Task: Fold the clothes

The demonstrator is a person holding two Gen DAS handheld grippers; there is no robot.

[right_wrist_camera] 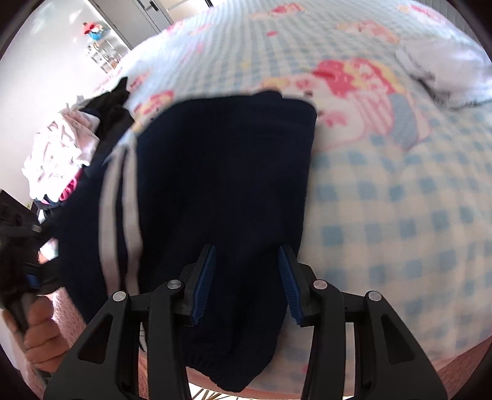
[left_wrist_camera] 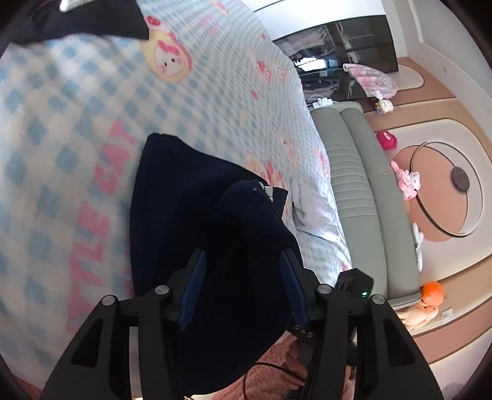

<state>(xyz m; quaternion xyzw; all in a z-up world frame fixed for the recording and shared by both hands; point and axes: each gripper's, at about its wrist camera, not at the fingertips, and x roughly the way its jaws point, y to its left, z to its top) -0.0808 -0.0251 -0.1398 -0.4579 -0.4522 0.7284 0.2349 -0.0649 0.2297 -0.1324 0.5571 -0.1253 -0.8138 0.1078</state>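
A dark navy garment (left_wrist_camera: 184, 200) with white side stripes (right_wrist_camera: 118, 190) lies folded on a blue-checked cartoon blanket (left_wrist_camera: 61, 138). My left gripper (left_wrist_camera: 243, 252) stands over its near end, jaws apart, with bunched navy cloth lying between the blue pads (left_wrist_camera: 196, 277). My right gripper (right_wrist_camera: 246, 247) hovers over the same navy garment (right_wrist_camera: 221, 160) near its elastic waistband (right_wrist_camera: 215, 366), pads apart and not pressing on the cloth. A hand (right_wrist_camera: 40, 332) grips the left tool at the lower left of the right wrist view.
A heap of unfolded clothes (right_wrist_camera: 61, 147) sits at the blanket's (right_wrist_camera: 384, 200) far left, with black clothing (left_wrist_camera: 92, 18) beside it. A pale grey garment (left_wrist_camera: 310, 212) lies near the padded grey headboard (left_wrist_camera: 347, 172). Plush toys (left_wrist_camera: 409, 181) lie beyond it.
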